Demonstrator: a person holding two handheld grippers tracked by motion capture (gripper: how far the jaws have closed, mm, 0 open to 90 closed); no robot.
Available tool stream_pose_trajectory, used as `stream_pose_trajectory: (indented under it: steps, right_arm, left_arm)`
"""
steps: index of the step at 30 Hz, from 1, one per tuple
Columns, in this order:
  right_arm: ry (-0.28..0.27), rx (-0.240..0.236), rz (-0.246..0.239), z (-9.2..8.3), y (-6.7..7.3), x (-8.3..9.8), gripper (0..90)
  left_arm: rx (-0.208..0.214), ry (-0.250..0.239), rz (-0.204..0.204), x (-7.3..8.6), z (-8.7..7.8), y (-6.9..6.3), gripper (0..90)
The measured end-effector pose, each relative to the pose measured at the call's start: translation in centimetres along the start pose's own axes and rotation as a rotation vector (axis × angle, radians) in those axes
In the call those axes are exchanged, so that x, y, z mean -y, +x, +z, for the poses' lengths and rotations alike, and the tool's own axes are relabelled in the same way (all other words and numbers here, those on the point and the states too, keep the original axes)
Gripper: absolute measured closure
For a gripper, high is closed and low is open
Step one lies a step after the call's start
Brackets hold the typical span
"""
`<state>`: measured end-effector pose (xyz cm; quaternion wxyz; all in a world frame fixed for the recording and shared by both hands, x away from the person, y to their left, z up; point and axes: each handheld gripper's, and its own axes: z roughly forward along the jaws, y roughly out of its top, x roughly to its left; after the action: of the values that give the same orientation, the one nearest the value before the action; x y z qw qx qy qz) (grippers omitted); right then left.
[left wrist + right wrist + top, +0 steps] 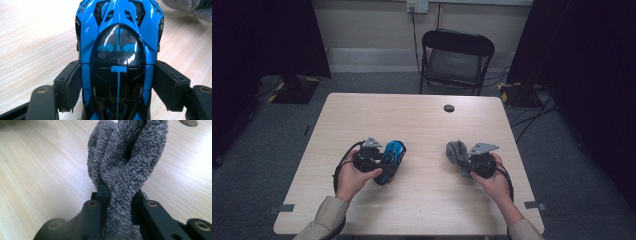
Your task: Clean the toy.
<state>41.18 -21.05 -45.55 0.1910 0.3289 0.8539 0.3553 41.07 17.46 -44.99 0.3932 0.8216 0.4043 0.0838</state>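
A glossy blue and black toy car (117,50) is clamped between the two black jaws of my left gripper (117,85), whose pads press on the car's sides. From above, the car (389,159) sits at the table's left centre in my left gripper (384,162). A crumpled grey terry cloth (125,162) is pinched in my right gripper (117,195) and rises above the jaws. In the high view the cloth (456,151) bunches at the tip of the right gripper (464,159), right of centre.
The light wooden table (422,120) has a round cable hole (449,108) near its far edge. A black folding chair (455,60) stands behind the table. Dark curtains hang at both sides, and cables lie on the grey floor to the right.
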Motion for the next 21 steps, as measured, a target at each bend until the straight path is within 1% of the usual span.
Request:
stream_pose_trajectory:
  steps: [5,7,11,13,15,16,19,21]
  right_arm:
    - [0.009,0.017,0.008,0.0,-0.5,0.2,77.0]
    - [0.015,0.021,0.021,0.1,-0.8,0.4,77.0]
    - [0.021,0.028,0.03,0.3,-1.0,0.7,76.9]
    - [0.022,0.028,0.035,0.4,-1.0,0.9,76.8]
    - [0.022,0.032,0.04,0.4,-1.1,1.1,76.8]
    - [0.021,0.033,0.041,0.4,-1.2,1.1,76.8]
    - [0.026,0.034,0.045,0.5,-1.3,1.3,76.8]
    - [0.029,0.04,0.047,0.5,-1.3,1.4,76.7]
  left_arm:
    - [-0.008,0.004,-0.007,0.0,-0.1,0.4,27.9]
    - [-0.021,0.009,0.002,0.0,0.0,0.4,27.9]
    - [-0.023,0.013,0.005,-0.1,0.2,0.4,27.8]
    - [-0.018,0.009,-0.007,-0.1,0.5,0.4,27.9]
    - [-0.025,0.013,0.006,-0.2,0.6,0.5,27.8]
    - [-0.025,0.015,0.001,-0.2,0.7,0.4,27.9]
    - [-0.031,0.023,0.01,-0.2,1.1,0.4,27.9]
    - [-0.032,0.025,0.008,-0.2,1.3,0.4,27.8]
